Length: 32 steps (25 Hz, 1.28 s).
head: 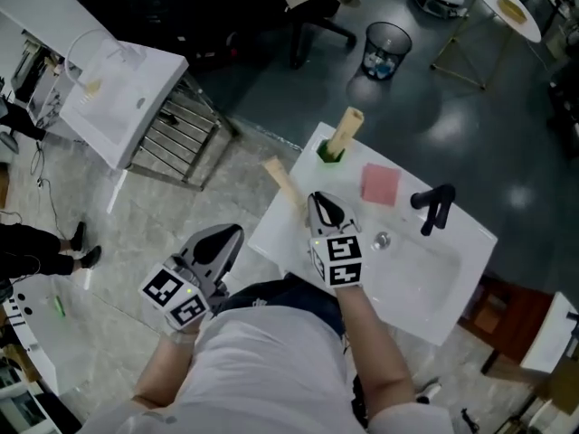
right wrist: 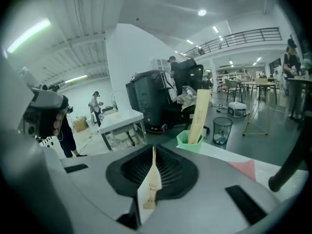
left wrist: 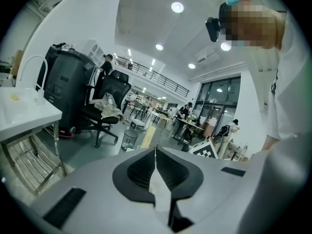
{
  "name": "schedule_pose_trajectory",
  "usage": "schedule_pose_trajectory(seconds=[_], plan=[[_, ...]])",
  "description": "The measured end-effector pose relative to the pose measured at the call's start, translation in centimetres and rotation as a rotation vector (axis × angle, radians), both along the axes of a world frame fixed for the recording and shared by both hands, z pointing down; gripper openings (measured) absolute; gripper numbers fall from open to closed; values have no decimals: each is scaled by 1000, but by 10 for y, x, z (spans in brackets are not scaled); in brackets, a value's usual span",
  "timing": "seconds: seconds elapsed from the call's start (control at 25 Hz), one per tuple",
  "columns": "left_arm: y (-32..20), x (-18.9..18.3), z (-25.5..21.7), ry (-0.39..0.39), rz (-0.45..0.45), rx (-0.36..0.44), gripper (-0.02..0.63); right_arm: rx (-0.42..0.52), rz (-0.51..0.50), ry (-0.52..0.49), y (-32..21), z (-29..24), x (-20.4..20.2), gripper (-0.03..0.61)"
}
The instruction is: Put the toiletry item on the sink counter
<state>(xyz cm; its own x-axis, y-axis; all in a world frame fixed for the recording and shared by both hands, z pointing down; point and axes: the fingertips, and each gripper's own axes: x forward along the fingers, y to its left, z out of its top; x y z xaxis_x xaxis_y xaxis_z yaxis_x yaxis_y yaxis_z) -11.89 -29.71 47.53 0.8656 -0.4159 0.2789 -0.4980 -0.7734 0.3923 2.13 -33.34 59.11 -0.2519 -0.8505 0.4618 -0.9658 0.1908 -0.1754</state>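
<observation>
A flat beige toiletry item (head: 282, 181) lies slanted at the left edge of the white sink counter (head: 308, 165), its far end hanging over the floor. My right gripper (head: 318, 199) hovers just right of its near end, jaws shut (right wrist: 153, 150); whether it touches the item I cannot tell. A green cup (head: 330, 152) (right wrist: 191, 141) ahead holds a taller beige item (head: 346, 127) (right wrist: 199, 113). My left gripper (head: 235, 231) is off the counter's left side over the floor, shut (left wrist: 155, 150), with nothing past its tips.
On the counter are a pink pad (head: 380, 183) (right wrist: 243, 168), a black faucet (head: 434, 206) and the basin's drain (head: 382, 240). A second white sink stand (head: 118, 89) is at the upper left. A wire bin (head: 387, 48) and an office chair (head: 317, 7) stand beyond.
</observation>
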Motion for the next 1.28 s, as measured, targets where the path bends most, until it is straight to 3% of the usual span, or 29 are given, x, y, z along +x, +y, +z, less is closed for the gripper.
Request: schedule_pose_trajectory(seconds=[0.4,0.96,1.28], plan=[[10,71,-18,71,154,0,18,124,130,-46,48,-91,37,28],[59,204,-61,153,371,22,18,222,369,35,150,-166,159,28],[100,261,-84,197,507,30,18,277,488,84,201,-205,203,28]])
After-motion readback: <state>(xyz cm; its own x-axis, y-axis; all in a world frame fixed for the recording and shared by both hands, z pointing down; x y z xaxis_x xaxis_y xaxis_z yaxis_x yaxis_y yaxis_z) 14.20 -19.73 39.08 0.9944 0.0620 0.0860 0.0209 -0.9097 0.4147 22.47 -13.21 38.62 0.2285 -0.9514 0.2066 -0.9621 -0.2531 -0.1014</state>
